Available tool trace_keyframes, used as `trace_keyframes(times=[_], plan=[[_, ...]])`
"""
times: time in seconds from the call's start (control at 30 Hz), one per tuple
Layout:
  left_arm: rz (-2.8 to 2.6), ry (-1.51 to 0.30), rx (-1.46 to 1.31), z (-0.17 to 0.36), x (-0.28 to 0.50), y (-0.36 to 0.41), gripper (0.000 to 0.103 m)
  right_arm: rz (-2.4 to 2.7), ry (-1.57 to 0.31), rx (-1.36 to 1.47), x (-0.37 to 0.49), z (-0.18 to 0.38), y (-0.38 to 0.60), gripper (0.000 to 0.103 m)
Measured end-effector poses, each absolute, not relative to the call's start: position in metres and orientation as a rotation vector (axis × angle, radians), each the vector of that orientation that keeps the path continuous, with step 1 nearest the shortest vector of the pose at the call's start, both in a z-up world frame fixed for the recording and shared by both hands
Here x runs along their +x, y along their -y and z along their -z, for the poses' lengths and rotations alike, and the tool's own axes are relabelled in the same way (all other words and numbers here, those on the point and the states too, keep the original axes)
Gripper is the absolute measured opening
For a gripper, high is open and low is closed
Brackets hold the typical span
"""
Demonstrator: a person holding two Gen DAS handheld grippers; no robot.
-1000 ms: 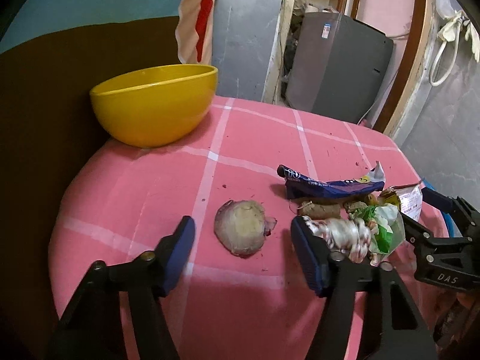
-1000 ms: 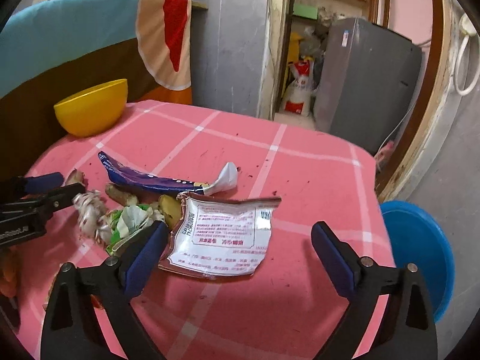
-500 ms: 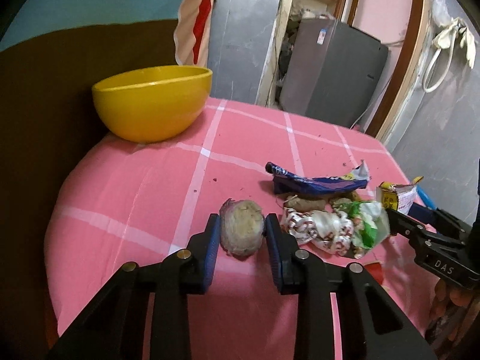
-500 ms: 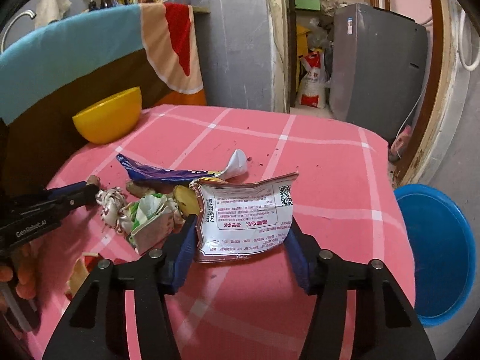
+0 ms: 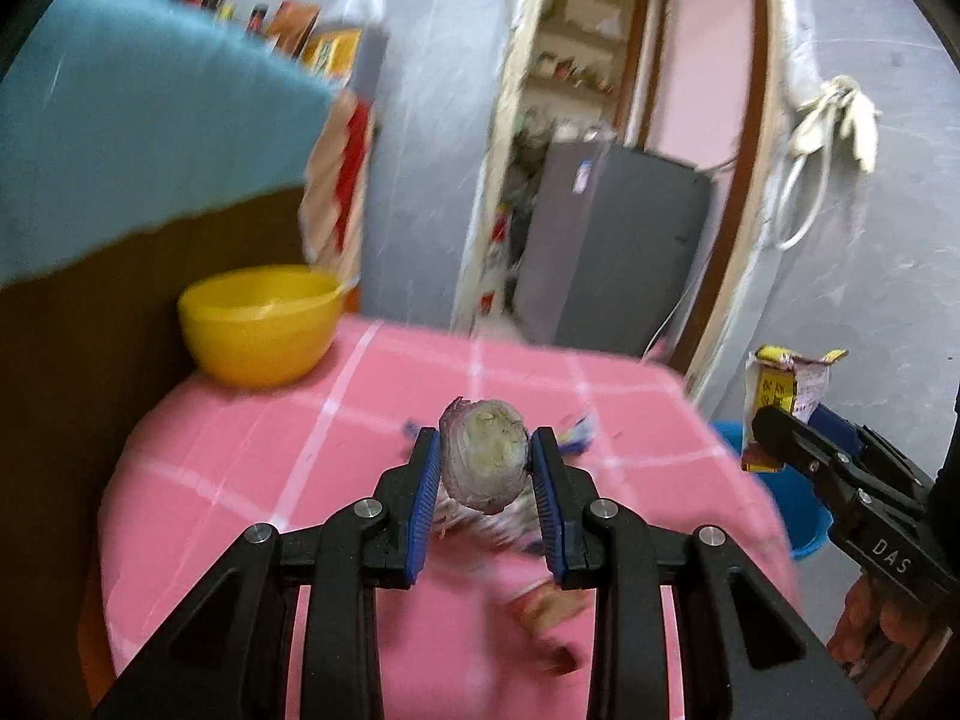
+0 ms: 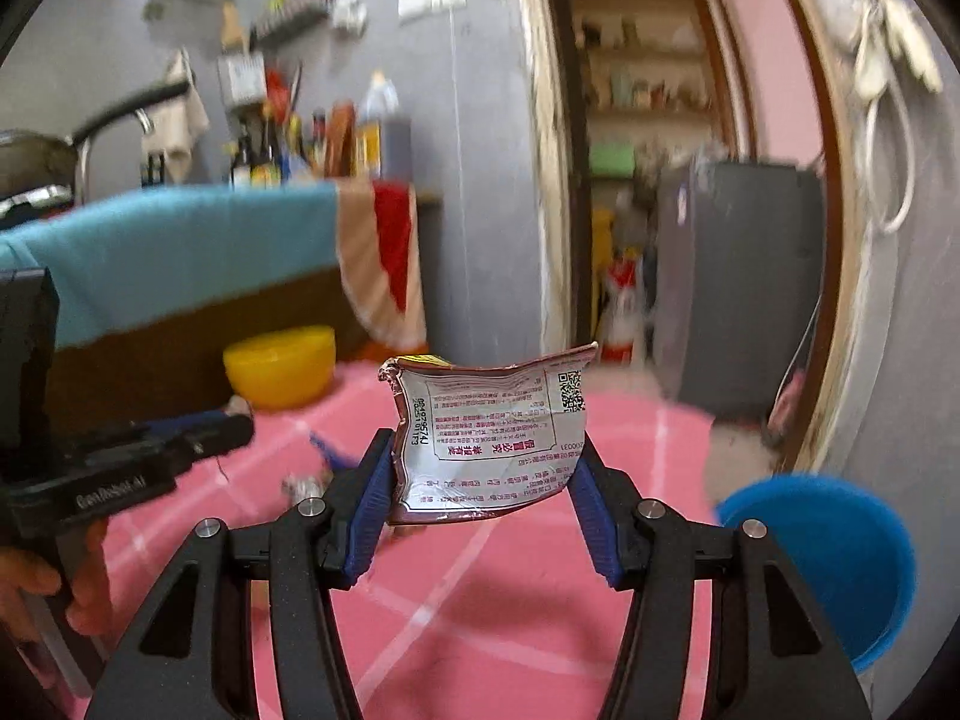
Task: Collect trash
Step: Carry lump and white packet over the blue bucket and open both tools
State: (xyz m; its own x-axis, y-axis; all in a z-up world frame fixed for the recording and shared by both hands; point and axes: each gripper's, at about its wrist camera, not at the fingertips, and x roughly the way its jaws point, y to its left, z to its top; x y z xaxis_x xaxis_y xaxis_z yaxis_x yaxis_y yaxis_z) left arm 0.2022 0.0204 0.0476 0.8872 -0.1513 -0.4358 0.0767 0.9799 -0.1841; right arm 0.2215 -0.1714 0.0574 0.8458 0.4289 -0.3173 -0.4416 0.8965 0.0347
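L gripper [image 5: 483,468] clamped on onion piece [image 5: 485,461], R gripper [image 6: 487,480] pinching foil sachet [image 6: 489,444] by its edges, both lifted above pink table [image 5: 252,438]; risk: limp sachet may buckle & slip before reaching blue bin [image 6: 840,558].

the left gripper [image 5: 483,468], clamped on an onion piece [image 5: 485,461], hangs clear above the pink tablecloth [image 5: 240,480]. ahead and to its left a yellow bowl [image 5: 261,324] stands at the table's far edge against the brown backrest [image 5: 90,360]. blurred scraps [image 5: 549,606] lie on the cloth below and to its right. the right gripper [image 6: 483,480], pinching a foil packet [image 6: 489,444], is also off the table; the blue bin [image 6: 840,564] sits open, low to its right, with free air between. the left gripper's body crowds its left side.
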Motion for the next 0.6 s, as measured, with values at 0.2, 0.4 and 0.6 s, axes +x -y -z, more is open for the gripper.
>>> trace_keyframes(times=[0.2,0.4,0.6], plan=[[0.194,-0.318,-0.144,-0.077,0.198,0.022,0.026,-0.38,-0.151,-0.012,0.202,-0.09,0.208,0.055],[0.296,-0.229,-0.135,-0.096,0.21,0.075,0.026,-0.273,-0.058,-0.007,0.202,-0.109,0.252,0.055],[0.399,-0.218,-0.113,-0.099,0.229,0.133,0.026,-0.161,-0.059,-0.004,0.213,-0.104,0.299,0.055]])
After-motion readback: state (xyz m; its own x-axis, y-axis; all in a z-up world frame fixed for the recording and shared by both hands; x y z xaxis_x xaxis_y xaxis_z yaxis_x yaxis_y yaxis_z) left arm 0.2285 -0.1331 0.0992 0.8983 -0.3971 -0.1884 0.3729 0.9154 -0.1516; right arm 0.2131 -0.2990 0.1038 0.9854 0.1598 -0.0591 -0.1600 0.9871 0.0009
